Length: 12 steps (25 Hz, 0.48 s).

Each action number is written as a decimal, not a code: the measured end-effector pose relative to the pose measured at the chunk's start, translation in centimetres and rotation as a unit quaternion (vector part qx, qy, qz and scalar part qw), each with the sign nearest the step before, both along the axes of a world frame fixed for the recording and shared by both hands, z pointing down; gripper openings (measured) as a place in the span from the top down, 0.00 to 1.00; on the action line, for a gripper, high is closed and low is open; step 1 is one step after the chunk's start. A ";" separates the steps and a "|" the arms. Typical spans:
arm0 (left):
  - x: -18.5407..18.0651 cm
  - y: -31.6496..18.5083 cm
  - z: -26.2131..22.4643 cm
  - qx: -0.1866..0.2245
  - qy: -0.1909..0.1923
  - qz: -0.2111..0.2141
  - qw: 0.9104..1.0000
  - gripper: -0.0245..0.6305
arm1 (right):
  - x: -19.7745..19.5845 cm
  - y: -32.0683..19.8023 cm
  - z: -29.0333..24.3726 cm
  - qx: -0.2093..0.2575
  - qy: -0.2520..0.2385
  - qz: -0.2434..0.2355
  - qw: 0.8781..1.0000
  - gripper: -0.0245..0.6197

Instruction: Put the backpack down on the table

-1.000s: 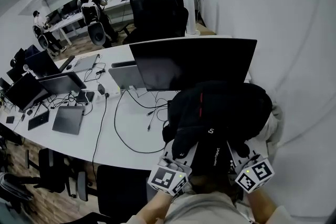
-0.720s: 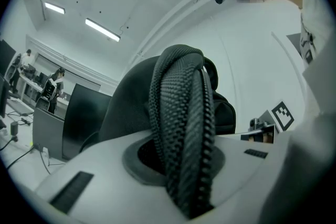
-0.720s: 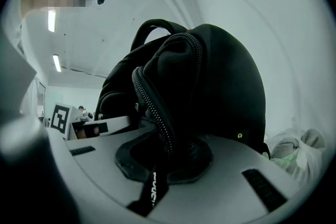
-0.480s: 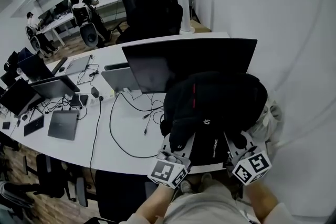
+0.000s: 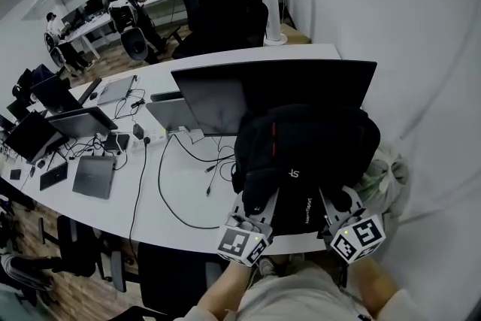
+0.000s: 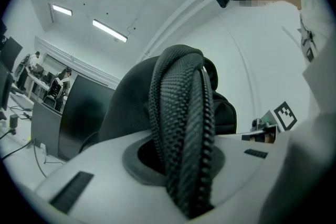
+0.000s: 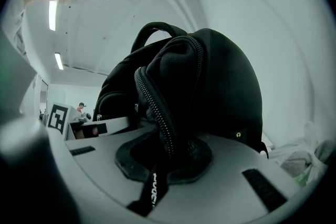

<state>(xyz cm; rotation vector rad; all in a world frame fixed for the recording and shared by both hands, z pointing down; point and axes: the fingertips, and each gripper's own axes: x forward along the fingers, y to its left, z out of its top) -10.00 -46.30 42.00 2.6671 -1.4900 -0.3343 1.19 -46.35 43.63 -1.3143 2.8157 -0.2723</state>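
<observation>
My head camera looks steeply down from above the near edge of the table (image 5: 188, 188). The cameras on my left gripper (image 5: 252, 213) and right gripper (image 5: 338, 205) look roughly level along their jaws, very close to the backpack (image 5: 308, 139). All three views share it. Each gripper view also catches the other gripper at its edge.

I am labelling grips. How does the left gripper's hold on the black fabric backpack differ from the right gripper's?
The left gripper clamps a thick woven strap, the right gripper a zipper-edged fold. The left holds the black fabric backpack's left side, the right its right side. Both are shut.
</observation>
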 end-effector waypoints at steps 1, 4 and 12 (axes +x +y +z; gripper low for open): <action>0.1 -0.5 0.2 0.000 -0.001 -0.001 1.000 0.89 | 0.1 -0.5 0.2 0.001 0.000 0.000 1.000 0.92; 0.3 -1.8 0.6 0.001 -0.009 -0.004 1.000 0.89 | 0.3 -1.8 0.7 0.002 -0.004 0.001 1.000 0.92; 0.3 -4.7 1.7 0.015 -0.028 -0.017 0.999 0.89 | 0.2 -4.6 1.6 0.012 -0.007 0.001 1.000 0.92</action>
